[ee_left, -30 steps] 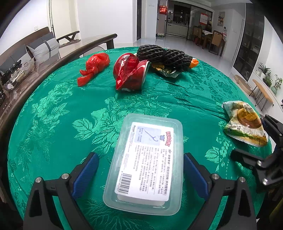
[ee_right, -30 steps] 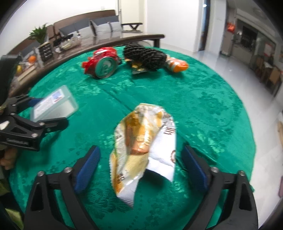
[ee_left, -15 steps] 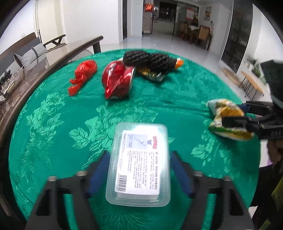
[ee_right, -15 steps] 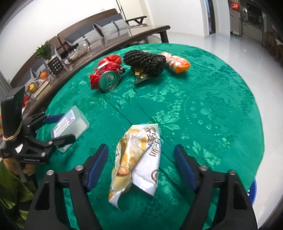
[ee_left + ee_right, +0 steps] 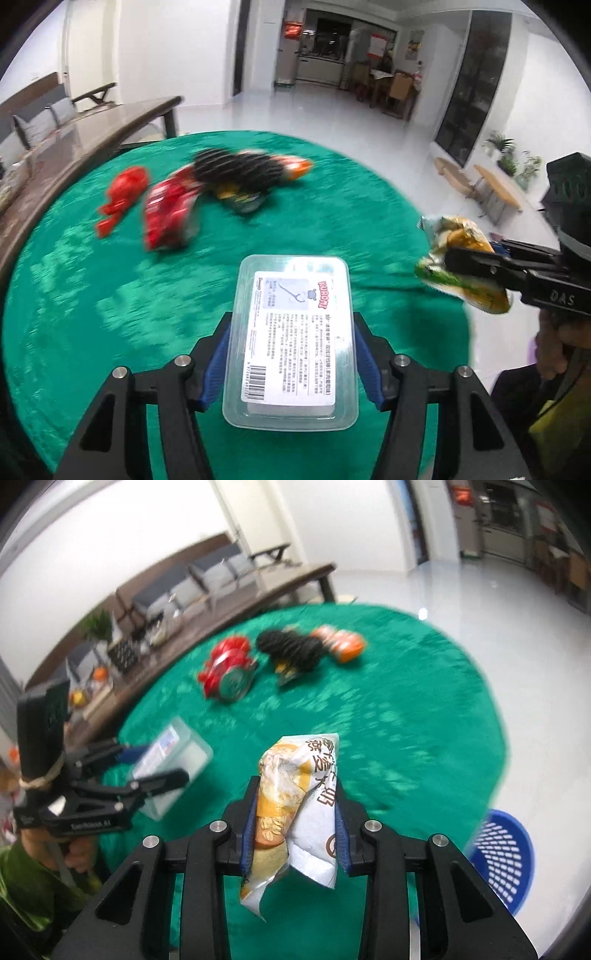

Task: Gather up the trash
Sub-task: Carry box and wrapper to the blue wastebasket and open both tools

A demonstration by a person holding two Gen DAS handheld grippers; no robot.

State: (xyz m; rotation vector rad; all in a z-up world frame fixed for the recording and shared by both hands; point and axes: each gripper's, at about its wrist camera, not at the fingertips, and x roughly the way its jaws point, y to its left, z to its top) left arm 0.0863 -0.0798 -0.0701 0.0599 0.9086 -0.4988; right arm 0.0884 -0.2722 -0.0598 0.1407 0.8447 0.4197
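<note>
We note the left gripper (image 5: 291, 363) clamped on the clear plastic box (image 5: 291, 339), held above the green tablecloth (image 5: 110, 295). The right gripper (image 5: 295, 830) is clenched on the crumpled snack wrapper (image 5: 299, 812), also lifted off the cloth. A crushed red can (image 5: 229, 672), black mesh (image 5: 291, 650) and an orange packet (image 5: 341, 644) lie at the far edge; a blue basket (image 5: 506, 853) stands on the floor.

Left gripper (image 5: 291, 363) with blue pads clamped against both long sides of a clear box (image 5: 291, 332), right gripper (image 5: 294, 832) pinched tight on a crumpled wrapper (image 5: 299, 812), both raised above the table, a hand (image 5: 79, 851) under the left gripper's handle
</note>
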